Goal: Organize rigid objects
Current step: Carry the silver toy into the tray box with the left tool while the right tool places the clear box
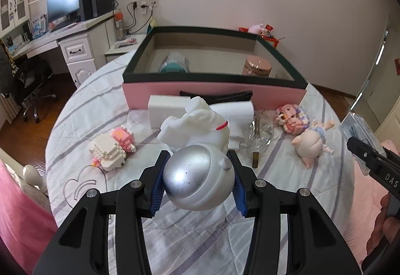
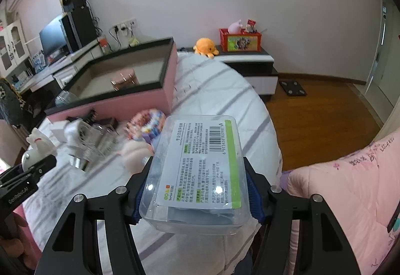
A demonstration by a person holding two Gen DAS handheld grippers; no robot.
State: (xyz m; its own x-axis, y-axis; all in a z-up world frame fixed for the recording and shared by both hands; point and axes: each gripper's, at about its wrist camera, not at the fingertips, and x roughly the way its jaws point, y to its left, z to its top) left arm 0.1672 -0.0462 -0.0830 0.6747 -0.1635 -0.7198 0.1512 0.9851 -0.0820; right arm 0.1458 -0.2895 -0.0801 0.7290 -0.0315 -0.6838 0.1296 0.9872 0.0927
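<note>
left tool (image 1: 198,182): clamped on the silver helmet of a white astronaut figurine (image 1: 200,140), blue pads pressing both sides; figurine lifted off the bed (image 1: 175,232).
right tool (image 2: 197,190): gripping a clear plastic box (image 2: 197,175) with a printed label and barcode on top, pads on its long sides, box clear of the bed.
storage box (image 1: 215,95): pink walls, dark rim, open top, at the far edge of the bed; a pink jar (image 1: 256,66) and a teal-lidded container (image 1: 175,63) sit inside.
loose items on bed: white-and-pink block toy (image 1: 112,147) towards the left edge; pink block figure (image 1: 291,120) and pale doll (image 1: 311,142) towards the right edge; clear glass pieces (image 1: 257,136) and a white block (image 1: 167,107) just in front of the storage box.
hand (image 1: 380,230): partly seen at the right frame edge, carrying the right tool.
</note>
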